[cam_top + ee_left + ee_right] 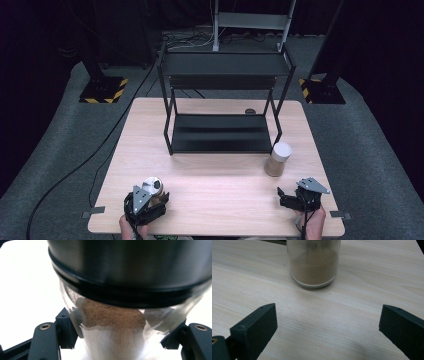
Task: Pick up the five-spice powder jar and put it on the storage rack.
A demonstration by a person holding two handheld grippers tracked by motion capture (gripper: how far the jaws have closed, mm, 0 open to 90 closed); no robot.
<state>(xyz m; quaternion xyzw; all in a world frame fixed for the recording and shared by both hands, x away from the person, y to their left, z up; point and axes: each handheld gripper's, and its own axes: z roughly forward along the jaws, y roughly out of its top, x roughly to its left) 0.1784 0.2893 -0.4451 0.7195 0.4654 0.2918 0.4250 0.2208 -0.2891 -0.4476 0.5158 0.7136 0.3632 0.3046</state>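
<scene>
Meanwhile, my left gripper clamps a glass spice jar by its smooth waist, where it could slip and spill, while my right gripper waits open.

The left gripper sits at the tabletop's near-left edge, its jaws clamped on a jar. The right gripper rests at the near-right edge, jaws spread wide with nothing between them. A hand grips each from below.
</scene>
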